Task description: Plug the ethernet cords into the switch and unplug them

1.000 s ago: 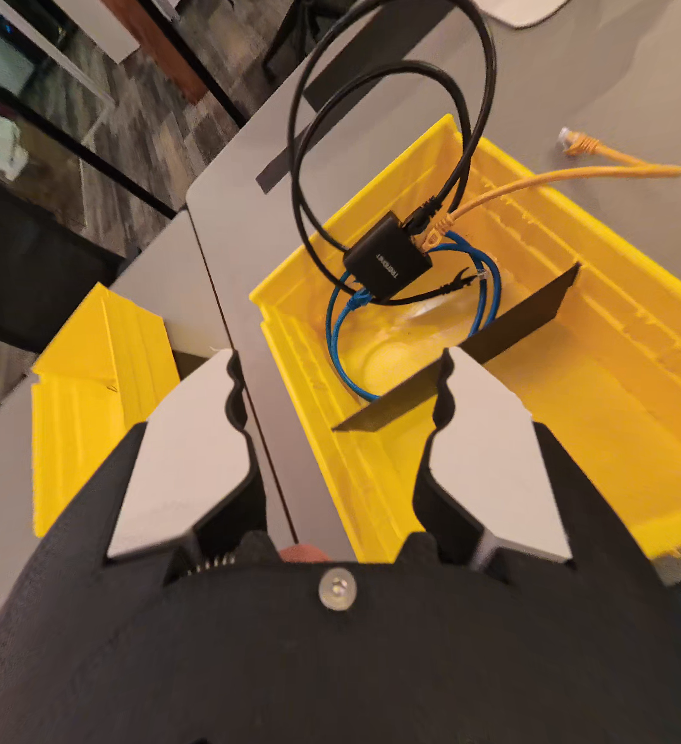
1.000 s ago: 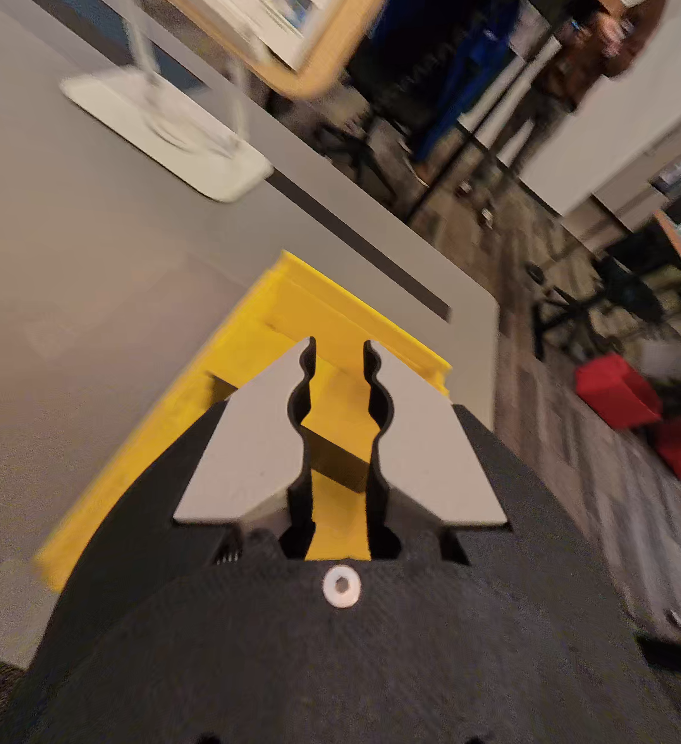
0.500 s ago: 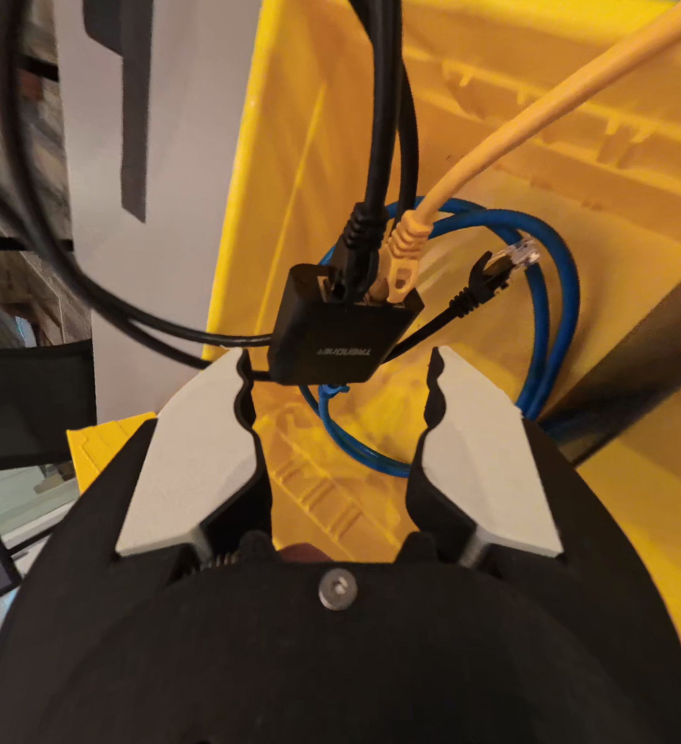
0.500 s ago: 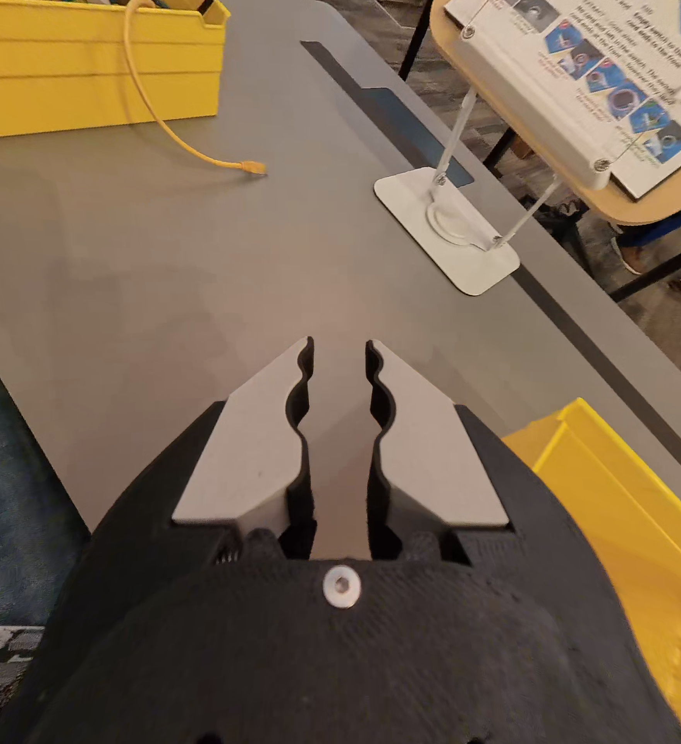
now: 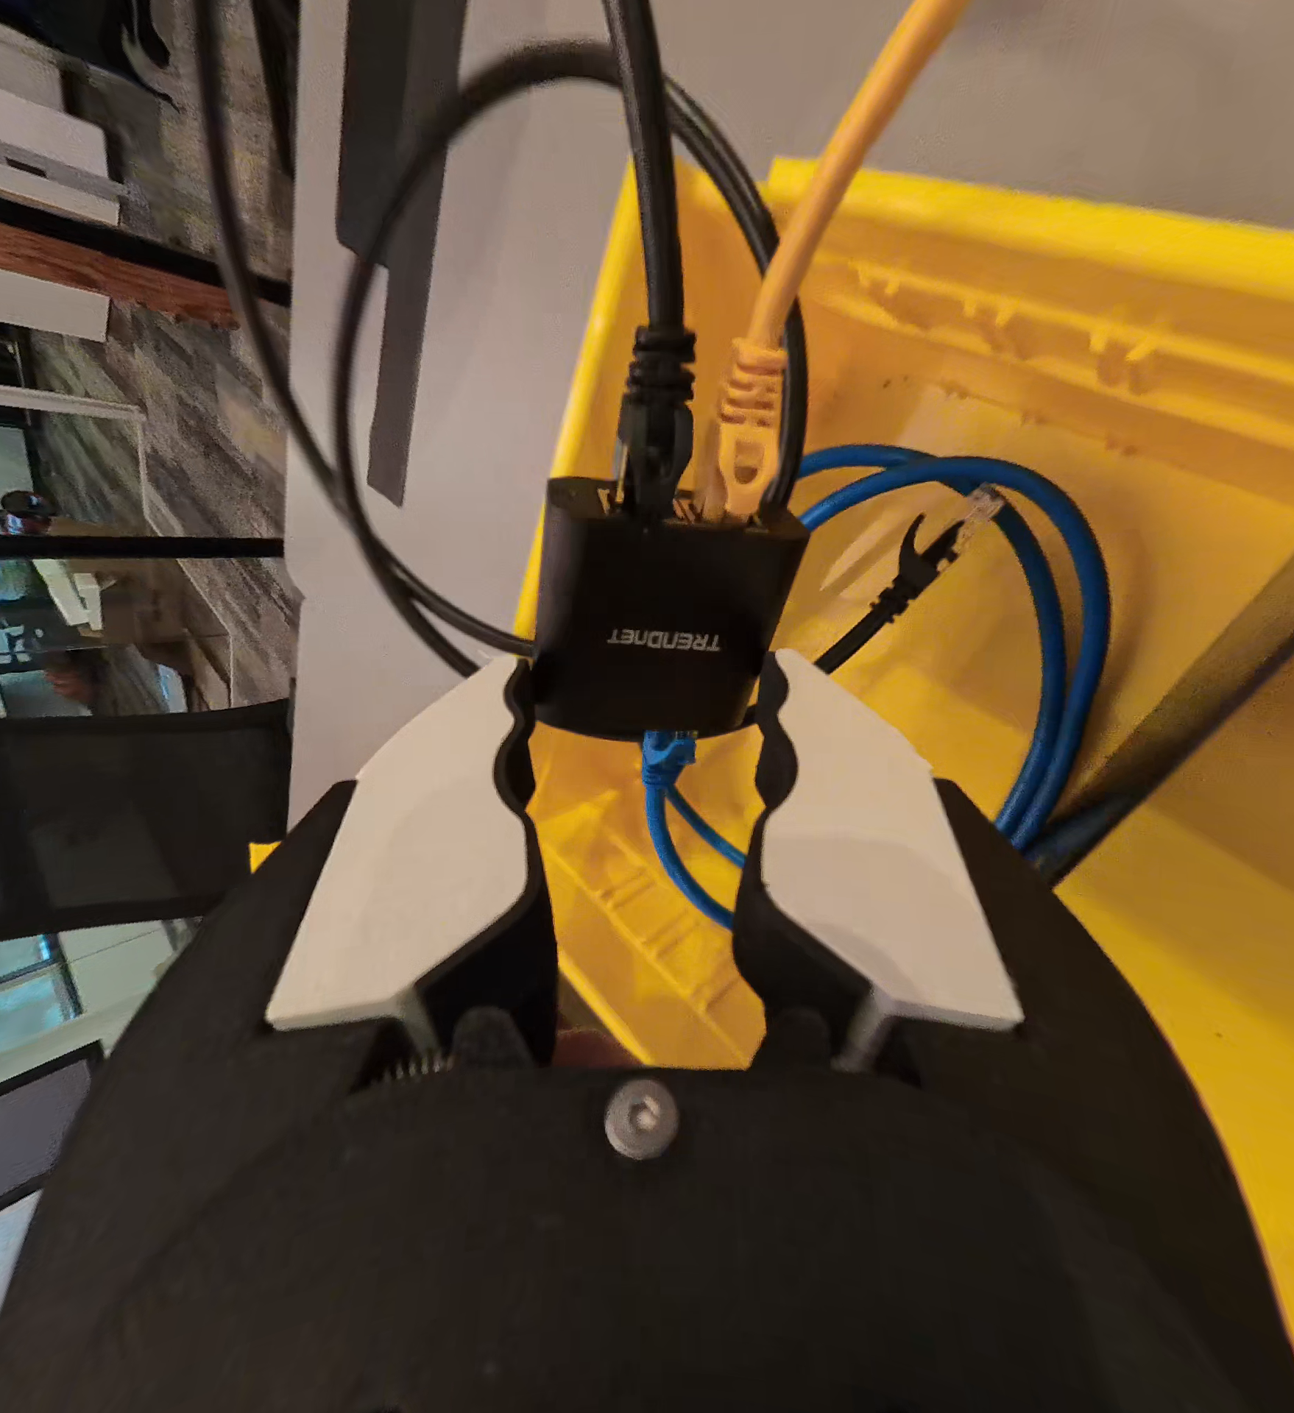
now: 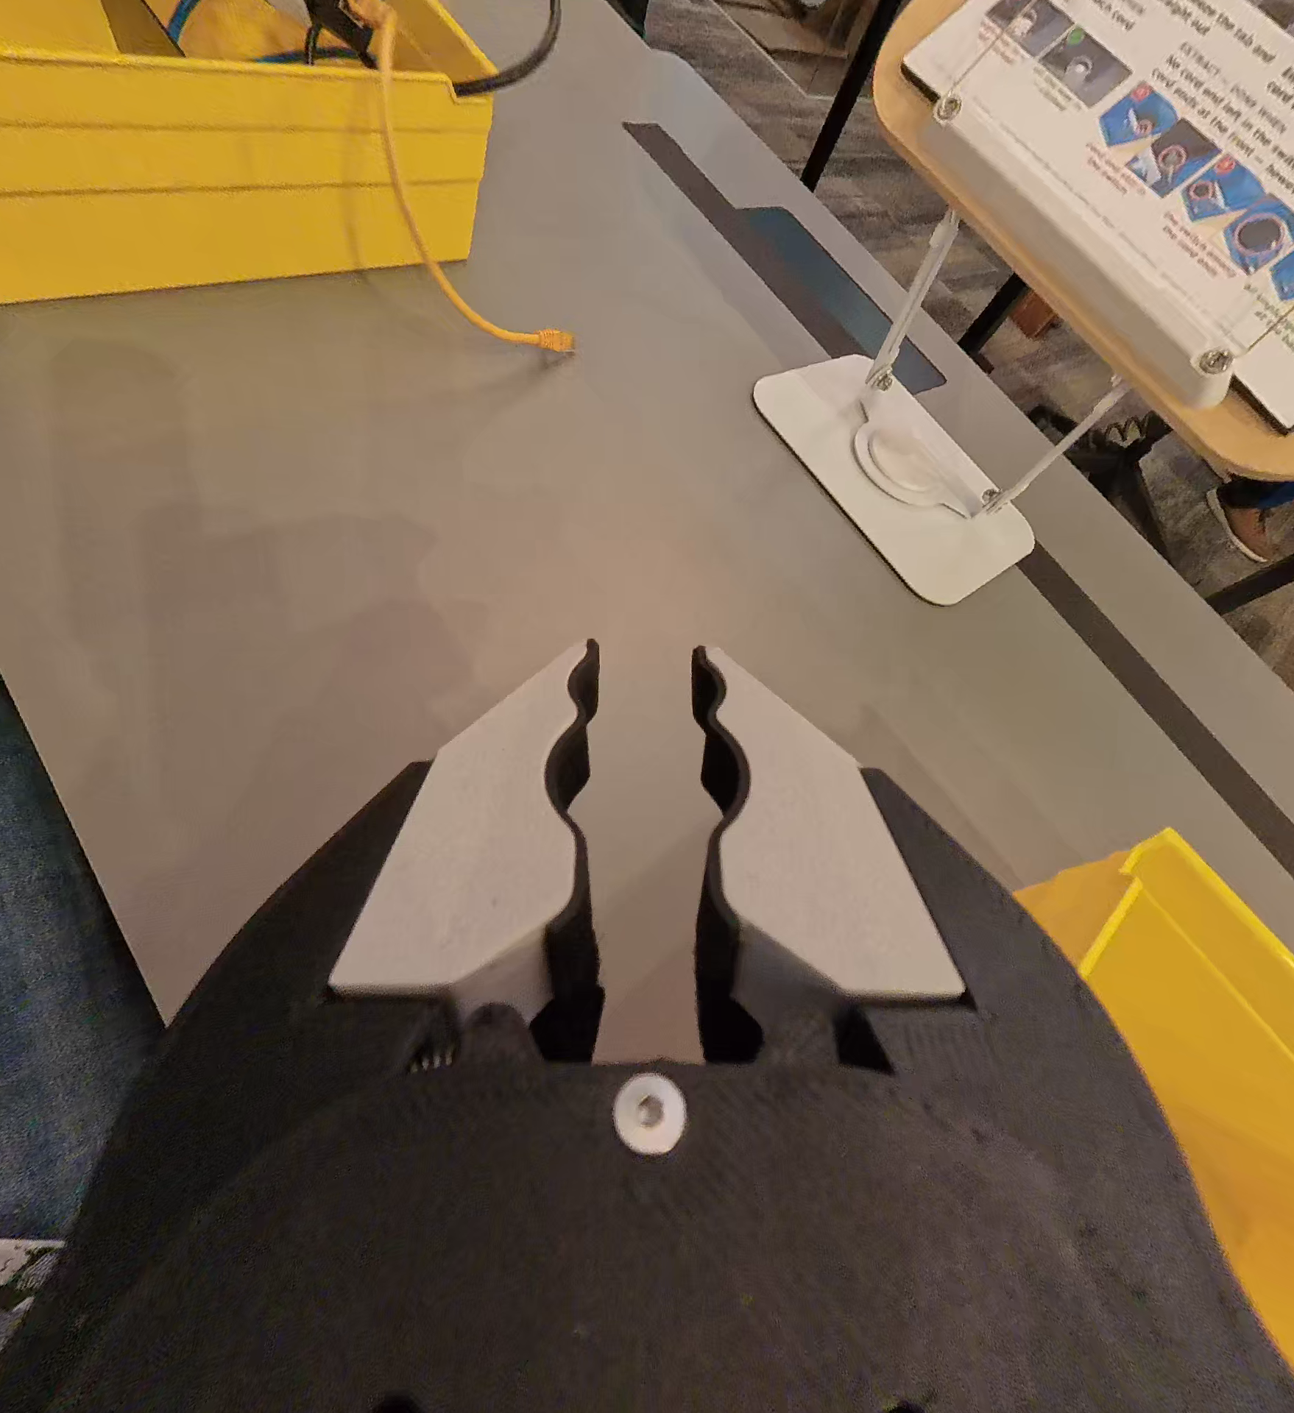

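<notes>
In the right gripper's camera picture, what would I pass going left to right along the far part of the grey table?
Large yellow plastic bin → loose orange cable end lying on the grey table → white flat stand base → tilted board of printed instruction sheets.

The switch [image 5: 667,619] is a small black box with rounded corners, sitting over the near corner of the yellow bin [image 5: 1087,321], its port face turned away; a black cord [image 5: 655,252] and a yellow cord [image 5: 820,229] are plugged side by side into that far face; a blue cord [image 5: 1041,612] is plugged into the near face and loops round inside the bin; a loose black plug [image 5: 927,550] with a clear tip lies free just beside the switch, over the blue loop; the yellow cord's other end [image 6: 548,338] trails over the bin wall and lies unplugged on the grey desk [image 6: 323,497].
</notes>
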Action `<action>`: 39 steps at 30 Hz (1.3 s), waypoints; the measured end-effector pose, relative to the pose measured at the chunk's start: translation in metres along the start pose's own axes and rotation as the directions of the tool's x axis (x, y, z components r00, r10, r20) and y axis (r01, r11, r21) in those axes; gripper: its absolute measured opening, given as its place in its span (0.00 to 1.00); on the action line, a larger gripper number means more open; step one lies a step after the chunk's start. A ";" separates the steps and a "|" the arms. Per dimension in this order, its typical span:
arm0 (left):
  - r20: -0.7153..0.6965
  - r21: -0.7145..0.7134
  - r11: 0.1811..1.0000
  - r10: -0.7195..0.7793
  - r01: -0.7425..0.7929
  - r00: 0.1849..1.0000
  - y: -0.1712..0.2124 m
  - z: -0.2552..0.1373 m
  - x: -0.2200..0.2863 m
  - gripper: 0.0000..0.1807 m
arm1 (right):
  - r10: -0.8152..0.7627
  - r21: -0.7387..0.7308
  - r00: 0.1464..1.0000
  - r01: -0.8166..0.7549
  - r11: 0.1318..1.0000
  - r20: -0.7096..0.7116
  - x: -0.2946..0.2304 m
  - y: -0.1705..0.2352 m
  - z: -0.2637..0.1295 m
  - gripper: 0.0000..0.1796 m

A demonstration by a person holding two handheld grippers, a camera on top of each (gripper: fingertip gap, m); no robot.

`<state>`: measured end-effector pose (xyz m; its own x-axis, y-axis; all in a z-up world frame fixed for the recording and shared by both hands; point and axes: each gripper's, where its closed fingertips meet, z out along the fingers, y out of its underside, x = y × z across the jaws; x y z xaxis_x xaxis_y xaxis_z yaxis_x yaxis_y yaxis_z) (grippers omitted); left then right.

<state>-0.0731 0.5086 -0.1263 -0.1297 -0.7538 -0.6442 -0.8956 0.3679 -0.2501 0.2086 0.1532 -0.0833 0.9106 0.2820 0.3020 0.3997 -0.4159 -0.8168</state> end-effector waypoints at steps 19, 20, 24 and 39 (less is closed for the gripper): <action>0.117 0.144 0.990 -0.023 0.006 0.993 -0.085 -0.122 -0.099 0.30 | -0.140 0.095 0.987 0.147 0.985 -0.077 0.002 -0.044 -0.003 0.14; 0.134 0.154 0.988 -0.025 0.004 0.991 -0.094 -0.131 -0.108 0.30 | -0.142 0.099 0.987 0.150 0.984 -0.081 0.003 -0.046 -0.004 0.14; 0.203 0.192 0.981 -0.032 -0.008 0.979 -0.133 -0.175 -0.146 0.30 | -0.145 0.126 0.984 0.157 0.979 -0.101 0.005 -0.053 -0.011 0.14; -0.250 0.319 0.948 0.072 0.011 0.966 -0.310 -0.147 -0.011 0.00 | -0.284 0.147 0.897 0.349 0.926 -0.339 0.025 -0.096 -0.030 0.20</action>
<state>0.1429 0.3226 0.0647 -0.2964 -0.8372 -0.4596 -0.7144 0.5137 -0.4751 0.1959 0.1738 0.0172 0.7386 0.0778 0.6696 0.6722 -0.1599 -0.7229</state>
